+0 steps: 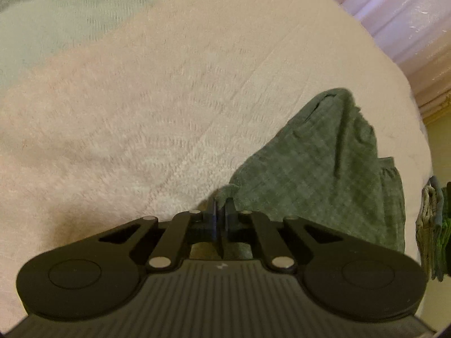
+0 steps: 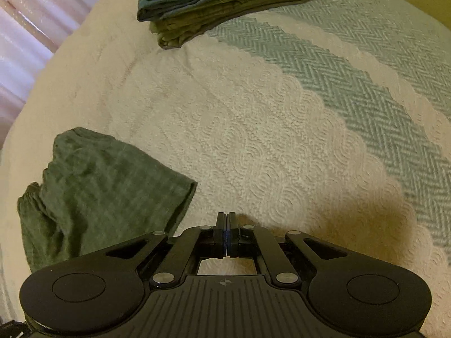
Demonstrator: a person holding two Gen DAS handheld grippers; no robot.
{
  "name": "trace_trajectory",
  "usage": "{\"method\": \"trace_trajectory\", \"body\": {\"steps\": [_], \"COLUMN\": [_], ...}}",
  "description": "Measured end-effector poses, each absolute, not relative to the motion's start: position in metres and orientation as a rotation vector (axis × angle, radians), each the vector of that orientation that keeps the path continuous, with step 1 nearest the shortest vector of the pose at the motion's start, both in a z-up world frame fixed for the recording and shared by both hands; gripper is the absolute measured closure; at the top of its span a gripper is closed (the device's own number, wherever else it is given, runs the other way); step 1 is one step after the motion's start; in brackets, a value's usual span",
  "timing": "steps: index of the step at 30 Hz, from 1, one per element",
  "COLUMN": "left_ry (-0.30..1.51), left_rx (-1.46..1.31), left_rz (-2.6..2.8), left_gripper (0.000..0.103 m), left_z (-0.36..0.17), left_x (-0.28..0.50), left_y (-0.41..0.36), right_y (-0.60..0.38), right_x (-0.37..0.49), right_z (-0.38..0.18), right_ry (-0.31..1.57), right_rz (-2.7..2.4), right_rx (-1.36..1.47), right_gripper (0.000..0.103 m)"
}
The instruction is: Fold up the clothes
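Observation:
A dark green checked garment (image 1: 324, 163) lies crumpled on the cream bedspread (image 1: 169, 98). My left gripper (image 1: 221, 201) is shut on a corner of this garment, which trails off to the right from the fingers. In the right wrist view the same green garment (image 2: 98, 194) lies at the lower left. My right gripper (image 2: 226, 217) is shut and empty, just above the bedspread (image 2: 253, 140), to the right of the garment's edge.
A stack of folded green, blue and olive clothes (image 2: 220, 2) sits at the far end of the bed; its edge shows in the left wrist view (image 1: 434, 225). A teal herringbone band (image 2: 366, 84) crosses the spread. A pale curtain (image 2: 25, 28) hangs beyond the bed's edge.

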State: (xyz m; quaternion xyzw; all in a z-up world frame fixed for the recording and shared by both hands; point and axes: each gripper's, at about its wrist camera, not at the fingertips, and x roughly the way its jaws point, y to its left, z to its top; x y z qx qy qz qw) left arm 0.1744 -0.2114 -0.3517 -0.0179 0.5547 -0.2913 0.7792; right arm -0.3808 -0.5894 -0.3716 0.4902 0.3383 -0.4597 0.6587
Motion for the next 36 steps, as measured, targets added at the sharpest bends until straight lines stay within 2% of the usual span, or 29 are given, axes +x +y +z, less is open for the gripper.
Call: {"method": "trace_trajectory", "body": {"steps": [1,3,4,7,12,16,18,20,22,23,30,36], "left_ry": [1.185,1.091,1.073,1.073,1.146,1.094,1.048,1.012,0.987,1.001,1.006,0.983], "left_rx": [-0.042,-0.006,0.002,0.046,0.220,0.260,0.246,0.240,0.242,0.233,0.264,0.319], "left_rz": [-0.641,-0.642,-0.623,-0.589,-0.543,-0.523,-0.506,-0.516,-0.552,-0.597,-0.946,-1.045], "left_gripper": [0.101,0.101,0.100,0.098,0.091,0.089,0.082,0.071,0.069,0.066,0.056,0.053], "left_z": [-0.349,-0.329,-0.324,-0.324,-0.354,-0.338,-0.321,-0.308,-0.298,-0.298,-0.312,-0.342], "left_x": [0.173,0.167,0.167,0.168,0.162,0.164,0.172,0.186,0.205,0.213,0.221,0.227], "left_y": [-0.209,-0.195,-0.187,-0.169,-0.178,-0.186,-0.182,-0.187,-0.199,-0.214,-0.338,-0.413], "right_y": [-0.589,-0.585,-0.582,-0.574,-0.571,-0.588,-0.601,-0.618,-0.638,-0.648,-0.700,-0.727], "right_x": [-0.381,-0.383,-0.383,-0.377,-0.356,-0.336,-0.326,-0.310,-0.288,-0.273,-0.151,-0.089], "right_z": [-0.368,-0.363,-0.360,-0.356,-0.355,-0.341,-0.337,-0.335,-0.336,-0.338,-0.356,-0.386], "right_ry": [0.764,0.754,0.745,0.764,0.840,0.871,0.870,0.860,0.847,0.838,0.821,0.824], "right_rz": [-1.044,-1.058,-1.066,-1.041,-0.960,-0.904,-0.874,-0.832,-0.780,-0.748,-0.500,-0.401], "right_rx": [1.106,1.086,1.074,1.049,0.986,0.859,0.815,0.781,0.747,0.726,0.593,0.591], "right_gripper": [0.098,0.063,0.037,0.036,0.036,0.036,0.036,0.036,0.036,0.036,0.036,0.036]}}
